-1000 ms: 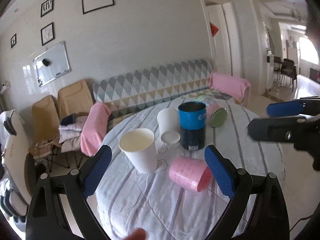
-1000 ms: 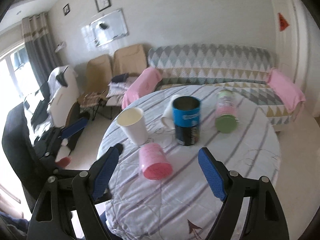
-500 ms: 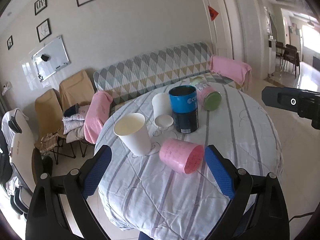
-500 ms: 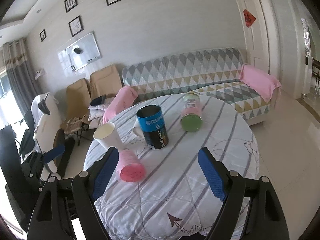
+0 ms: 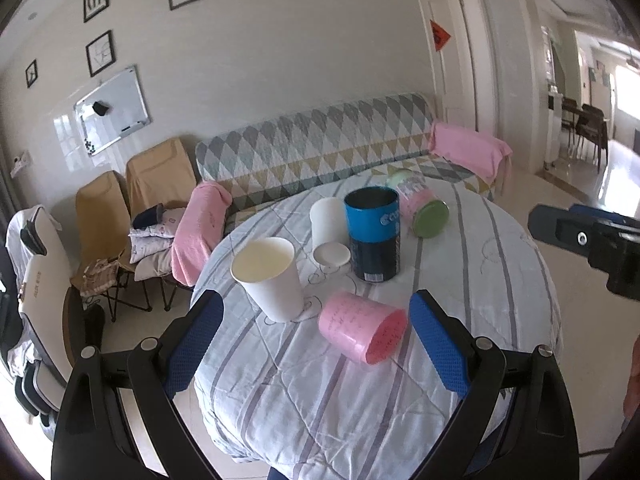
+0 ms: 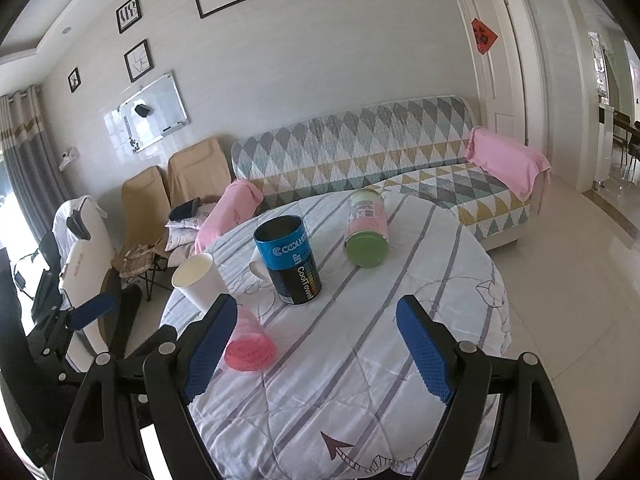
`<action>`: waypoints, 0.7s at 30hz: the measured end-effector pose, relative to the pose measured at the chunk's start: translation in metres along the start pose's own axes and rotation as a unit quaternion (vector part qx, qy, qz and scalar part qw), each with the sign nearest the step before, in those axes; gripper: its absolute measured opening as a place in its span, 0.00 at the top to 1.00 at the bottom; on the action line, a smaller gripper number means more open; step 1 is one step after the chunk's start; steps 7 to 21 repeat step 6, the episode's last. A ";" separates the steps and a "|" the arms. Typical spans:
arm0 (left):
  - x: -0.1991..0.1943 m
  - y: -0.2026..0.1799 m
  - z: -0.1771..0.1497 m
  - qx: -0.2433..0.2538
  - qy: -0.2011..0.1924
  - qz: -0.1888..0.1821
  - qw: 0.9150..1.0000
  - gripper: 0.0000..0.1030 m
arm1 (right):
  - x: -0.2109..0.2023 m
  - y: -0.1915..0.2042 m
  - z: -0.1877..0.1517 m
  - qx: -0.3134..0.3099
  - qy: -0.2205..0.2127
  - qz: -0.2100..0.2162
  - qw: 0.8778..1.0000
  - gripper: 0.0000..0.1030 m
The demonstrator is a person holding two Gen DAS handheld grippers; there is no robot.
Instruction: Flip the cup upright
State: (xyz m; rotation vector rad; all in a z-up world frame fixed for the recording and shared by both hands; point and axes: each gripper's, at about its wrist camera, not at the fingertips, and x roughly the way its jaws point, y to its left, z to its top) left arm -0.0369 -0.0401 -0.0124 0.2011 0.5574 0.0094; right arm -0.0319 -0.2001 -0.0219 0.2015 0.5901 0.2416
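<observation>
A pink cup (image 5: 362,331) lies on its side on the round table (image 5: 500,280), its mouth toward me; in the right wrist view it (image 6: 250,344) shows partly behind my left finger. A white mug (image 5: 329,232) also lies on its side behind a blue can (image 5: 373,234). A white paper cup (image 5: 270,276) stands upright. My left gripper (image 5: 316,340) is open and empty, held above the table's near edge with the pink cup between its fingers' line of sight. My right gripper (image 6: 314,350) is open and empty, above the table's near side.
A jar with a green lid (image 6: 366,234) lies on its side at the far side of the table. A patterned sofa (image 5: 320,148) and folding chairs (image 5: 132,200) stand behind the table. The right gripper shows at the left wrist view's right edge (image 5: 580,236).
Both grippers have pulled back and risen from the table; the objects look smaller and farther. The right gripper swung right, so the pink cup now sits at its left finger. Nothing on the table moved.
</observation>
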 end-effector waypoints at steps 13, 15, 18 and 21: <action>0.003 0.004 0.006 -0.008 -0.001 0.004 1.000 0.07 | 0.002 -0.001 0.001 0.000 0.005 -0.002 1.000 0.19; 0.003 0.004 0.006 -0.008 -0.001 0.004 1.000 0.07 | 0.002 -0.001 0.001 0.000 0.005 -0.002 1.000 0.19; 0.003 0.004 0.006 -0.008 -0.001 0.004 1.000 0.07 | 0.002 -0.001 0.001 0.000 0.005 -0.002 1.000 0.19; 0.003 0.004 0.006 -0.008 -0.001 0.004 1.000 0.07 | 0.002 -0.001 0.001 0.000 0.005 -0.002 1.000 0.19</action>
